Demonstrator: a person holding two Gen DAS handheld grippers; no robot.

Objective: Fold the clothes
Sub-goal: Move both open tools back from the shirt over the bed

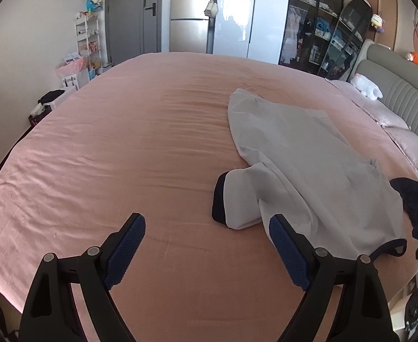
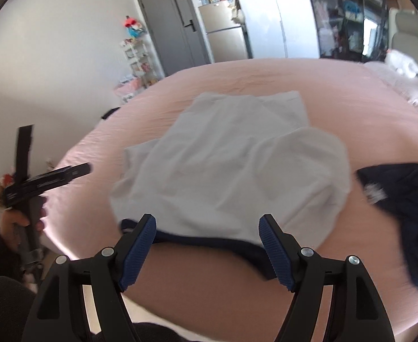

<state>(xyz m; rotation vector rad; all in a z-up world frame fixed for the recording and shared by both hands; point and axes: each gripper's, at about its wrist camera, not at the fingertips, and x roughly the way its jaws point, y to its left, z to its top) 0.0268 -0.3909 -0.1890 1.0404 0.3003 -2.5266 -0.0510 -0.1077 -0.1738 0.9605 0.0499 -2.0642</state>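
I see the white shirt (image 2: 231, 159) lying rumpled on the pink bed (image 1: 123, 142), soft, light and limp. I judge its navy-trimmed hem the place to pinch. My left tool (image 1: 206, 228) and right tool (image 2: 207, 228) both gape wide, holding nothing; no containers matter here.

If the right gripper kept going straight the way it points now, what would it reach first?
Most likely the navy-trimmed near edge of the white shirt on the pink bed. The right gripper is open, empty and aimed at that hem. The frame is blurred, so depth is uncertain.
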